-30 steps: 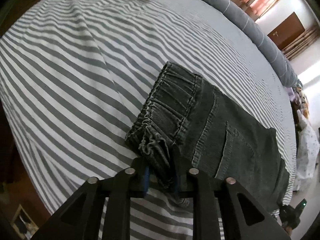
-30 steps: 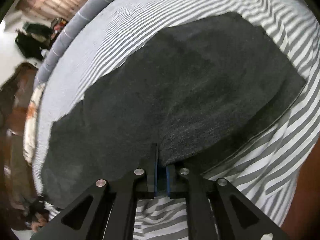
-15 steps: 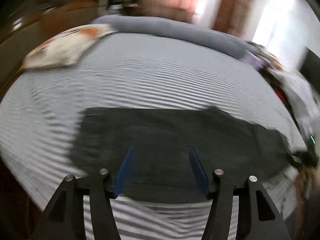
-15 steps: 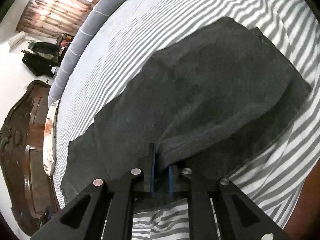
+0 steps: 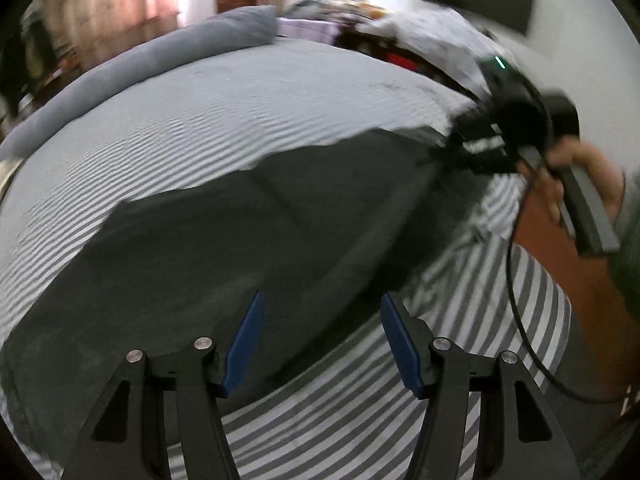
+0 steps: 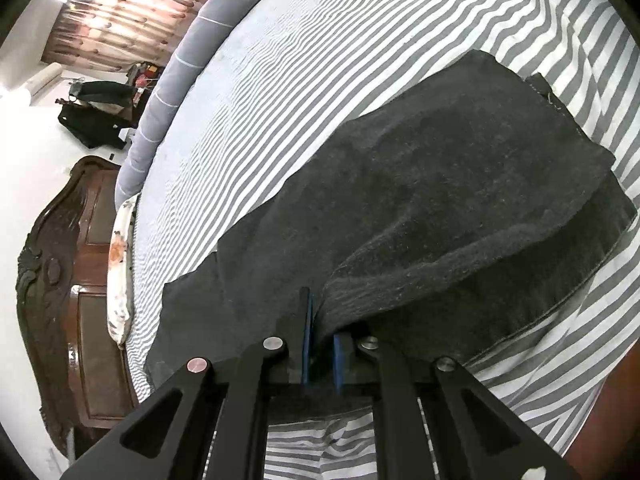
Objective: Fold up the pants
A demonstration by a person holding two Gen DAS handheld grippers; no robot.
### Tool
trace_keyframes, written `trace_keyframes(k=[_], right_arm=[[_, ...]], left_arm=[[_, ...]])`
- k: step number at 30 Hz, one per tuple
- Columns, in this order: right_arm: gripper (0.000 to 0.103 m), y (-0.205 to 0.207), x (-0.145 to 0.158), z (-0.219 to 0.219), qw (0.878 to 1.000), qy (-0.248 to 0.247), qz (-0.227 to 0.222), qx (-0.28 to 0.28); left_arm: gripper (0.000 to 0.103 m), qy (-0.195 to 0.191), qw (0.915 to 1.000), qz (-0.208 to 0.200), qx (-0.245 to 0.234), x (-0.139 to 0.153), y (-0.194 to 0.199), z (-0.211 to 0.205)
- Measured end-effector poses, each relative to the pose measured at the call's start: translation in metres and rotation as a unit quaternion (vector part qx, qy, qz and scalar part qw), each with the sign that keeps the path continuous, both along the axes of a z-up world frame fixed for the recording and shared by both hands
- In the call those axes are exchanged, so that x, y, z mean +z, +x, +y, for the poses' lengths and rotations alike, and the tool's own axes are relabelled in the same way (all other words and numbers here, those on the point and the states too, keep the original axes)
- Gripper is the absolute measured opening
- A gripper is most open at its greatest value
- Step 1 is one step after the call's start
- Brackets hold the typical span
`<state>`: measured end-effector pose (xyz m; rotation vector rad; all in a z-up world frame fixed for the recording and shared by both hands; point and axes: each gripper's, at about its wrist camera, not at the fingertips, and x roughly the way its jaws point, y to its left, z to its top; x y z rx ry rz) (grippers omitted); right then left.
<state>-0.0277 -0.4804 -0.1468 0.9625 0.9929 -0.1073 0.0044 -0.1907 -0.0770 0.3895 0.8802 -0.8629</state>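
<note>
Home bedroom: striped bedsheet, carved wooden headboard, grey bolster.

Left gripper occupies the lower centre of the frame, its blue-padded fingers spread wide with nothing between them. It hangs above the near edge of the dark pants, which lie across the middle of the frame on the grey-and-white striped bedsheet. At right of frame the right gripper, blurred, meets the far end of the pants; whether it is clamped on the cloth cannot be told. A hand grasps its handle at the right edge. A grey bolster runs along the bed's far side, upper left. Cluttered items at upper centre are too blurred to identify.
</note>
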Motion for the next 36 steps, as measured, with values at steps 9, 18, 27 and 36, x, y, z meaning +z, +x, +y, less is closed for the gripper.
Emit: trace_keyframes(k=[9, 18, 27, 36], right_arm=[[0.009, -0.007, -0.002, -0.008, 0.999, 0.032, -0.012, -0.002], [0.012, -0.022, -0.024, -0.028, 0.997, 0.056, -0.047, -0.028], [0.012, -0.024, -0.054, -0.067, 0.993, 0.073, -0.041, -0.089], [0.035, -0.04, -0.059, -0.071, 0.989, 0.076, -0.04, -0.117]], left_arm=[[0.061, 0.066, 0.9969, -0.04, -0.016, -0.039, 0.005, -0.065], [0.009, 0.055, 0.9982, -0.008, -0.024, -0.047, 0.023, -0.086], [0.009, 0.045, 0.9987, -0.003, -0.022, -0.035, 0.023, -0.08], [0.009, 0.032, 0.9994, -0.005, -0.01, -0.022, 0.025, -0.074]])
